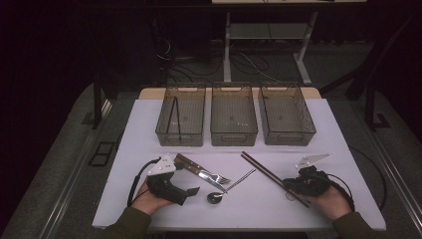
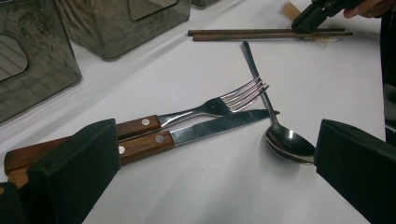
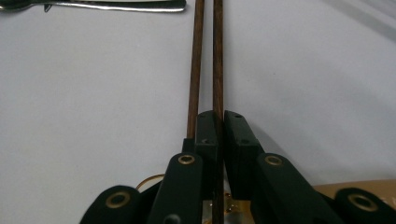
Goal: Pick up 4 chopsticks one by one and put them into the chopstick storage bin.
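The right gripper [image 3: 219, 116] has its jaws pinched together on one of the two brown chopsticks [image 3: 217, 56], the right-hand stick of the pair as the right gripper view shows it; the other stick [image 3: 195, 70] runs just beside the left jaw, outside the grip. The hold sits near the sticks' near end, probably so the long shaft points away and can be lifted level. In the high view the pair [image 1: 271, 174] lies diagonally at about 4 o'clock from the table's [image 1: 149, 129] middle, tips toward 11 o'clock, with the right gripper [image 1: 293, 188] at their lower end.

The left gripper [image 1: 191, 191] rests at 8 o'clock, jaws wide apart and holding nothing (it looks parked, facing the cutlery). Ahead of it lie one wooden-handled fork [image 2: 210, 106], one matching knife [image 2: 205, 129] touching it side by side, and one spoon [image 2: 287, 142] whose handle crosses the fork's tines.

Three clear bins [image 1: 234, 115] stand in a row at 12 o'clock; the left one [image 1: 180, 117] already holds a dark, thin item, likely sorted cutlery.
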Demonstrator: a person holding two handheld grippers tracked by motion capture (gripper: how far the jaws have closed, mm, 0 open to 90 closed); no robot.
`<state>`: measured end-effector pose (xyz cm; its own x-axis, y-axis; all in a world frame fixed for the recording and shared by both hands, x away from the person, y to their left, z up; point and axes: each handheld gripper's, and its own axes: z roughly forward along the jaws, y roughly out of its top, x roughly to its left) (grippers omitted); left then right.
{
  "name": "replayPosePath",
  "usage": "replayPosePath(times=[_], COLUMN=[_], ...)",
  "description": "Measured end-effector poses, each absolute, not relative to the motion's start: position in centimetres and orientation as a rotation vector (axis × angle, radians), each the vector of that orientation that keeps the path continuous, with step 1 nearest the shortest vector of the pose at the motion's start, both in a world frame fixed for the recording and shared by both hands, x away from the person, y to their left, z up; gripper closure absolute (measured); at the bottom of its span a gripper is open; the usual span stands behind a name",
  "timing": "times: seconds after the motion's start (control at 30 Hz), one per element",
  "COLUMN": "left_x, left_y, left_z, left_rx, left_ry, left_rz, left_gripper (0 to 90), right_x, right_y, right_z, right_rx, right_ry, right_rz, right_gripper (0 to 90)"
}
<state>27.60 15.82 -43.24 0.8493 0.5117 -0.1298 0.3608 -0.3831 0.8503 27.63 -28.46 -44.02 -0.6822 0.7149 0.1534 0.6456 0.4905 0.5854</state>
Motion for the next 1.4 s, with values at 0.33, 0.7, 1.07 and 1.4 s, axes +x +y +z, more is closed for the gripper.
replayPosePath(times=[0.33,0.7,1.07,1.4], left_x=[27.6,27.6,27.6,27.6], left_y=[15.8,15.8,15.8,15.7], left_z=[-43.2,-43.2,-43.3,-43.3], left_rx=[2.013,2.012,2.013,2.014], left_ry=[0.637,0.637,0.640,0.644], left_rz=[0.187,0.186,0.183,0.180], left_gripper=[0.0,0.0,0.0,0.0], right_x=[27.6,27.4,27.6,28.5], right_y=[-28.9,-30.1,-30.3,-29.7], right_z=[-43.4,-41.7,-40.3,-38.5], right_rx=[1.171,1.149,1.103,1.077], right_ry=[2.590,2.548,2.534,2.522], right_rz=[0.997,1.107,1.207,1.292], right_gripper=[84.9,84.9,84.9,84.9])
